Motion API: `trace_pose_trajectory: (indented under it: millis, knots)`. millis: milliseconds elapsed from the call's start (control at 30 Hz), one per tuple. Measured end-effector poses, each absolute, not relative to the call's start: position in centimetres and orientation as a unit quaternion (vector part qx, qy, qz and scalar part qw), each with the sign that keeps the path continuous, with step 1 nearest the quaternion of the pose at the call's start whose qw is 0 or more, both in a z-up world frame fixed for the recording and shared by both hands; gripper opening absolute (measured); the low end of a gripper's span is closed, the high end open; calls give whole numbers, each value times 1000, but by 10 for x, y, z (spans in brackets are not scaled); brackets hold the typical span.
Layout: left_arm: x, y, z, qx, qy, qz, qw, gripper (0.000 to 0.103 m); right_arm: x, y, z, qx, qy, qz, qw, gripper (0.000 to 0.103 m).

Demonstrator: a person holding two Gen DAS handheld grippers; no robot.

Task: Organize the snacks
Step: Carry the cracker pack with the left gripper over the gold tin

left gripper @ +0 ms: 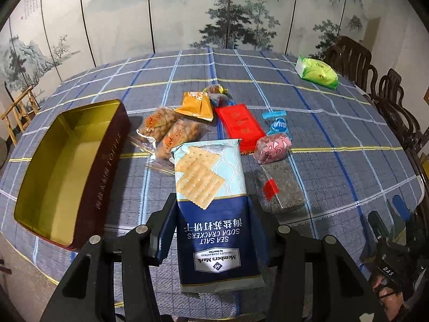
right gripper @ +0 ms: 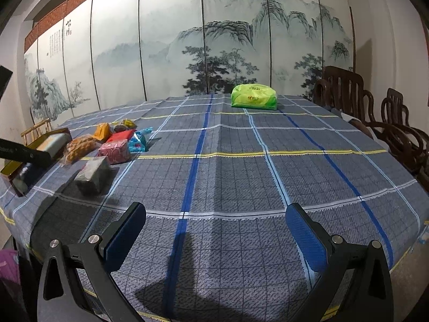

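Observation:
My left gripper (left gripper: 210, 204) is shut on a blue and white pack of sea salt soda crackers (left gripper: 211, 214), held above the table. To its left lies an open tin box (left gripper: 107, 171) with a gold inside and nothing in it. Beyond the crackers lie loose snacks: two clear packs of brown brittle (left gripper: 171, 131), an orange packet (left gripper: 197, 106), a red packet (left gripper: 241, 126), a blue candy (left gripper: 278, 126), a pink pack (left gripper: 272, 149) and a dark block (left gripper: 281, 187). My right gripper (right gripper: 215, 210) hangs open over bare tablecloth, nothing between its fingers.
A green tissue pack (right gripper: 254, 96) sits at the far side of the checked tablecloth (right gripper: 228, 177). Dark wooden chairs (right gripper: 348, 91) line the right edge. A painted folding screen (right gripper: 187, 48) stands behind the table. The snack pile (right gripper: 107, 145) lies far left of my right gripper.

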State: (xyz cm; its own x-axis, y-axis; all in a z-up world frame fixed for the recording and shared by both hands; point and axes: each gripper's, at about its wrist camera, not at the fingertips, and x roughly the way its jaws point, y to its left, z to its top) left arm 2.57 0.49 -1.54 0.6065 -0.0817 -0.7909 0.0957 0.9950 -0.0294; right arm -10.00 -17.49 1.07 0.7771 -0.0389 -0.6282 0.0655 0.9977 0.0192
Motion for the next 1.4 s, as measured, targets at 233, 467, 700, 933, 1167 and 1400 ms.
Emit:
trace_pose_trajectory:
  millis: [233, 467, 700, 933, 1167, 1400]
  knots:
    - [19, 12, -5, 11, 426, -43, 904, 46, -100, -172, 10, 15, 337, -28, 941, 103]
    - [14, 17, 5, 16, 406, -37, 913, 46, -98, -166, 9, 6, 344, -30, 938, 103]
    - [12, 24, 13, 17, 393, -31, 919, 46, -95, -162, 7, -2, 350, -31, 936, 103]
    - [11, 35, 17, 12, 385, -23, 923, 46, -92, -157, 4, -12, 358, -33, 933, 103]
    - [10, 48, 20, 8, 380, -17, 925, 46, -91, -153, 3, -26, 364, -34, 930, 103]
    - [9, 60, 26, 7, 372, -9, 928, 46, -90, -143, 6, -37, 375, -22, 926, 103]
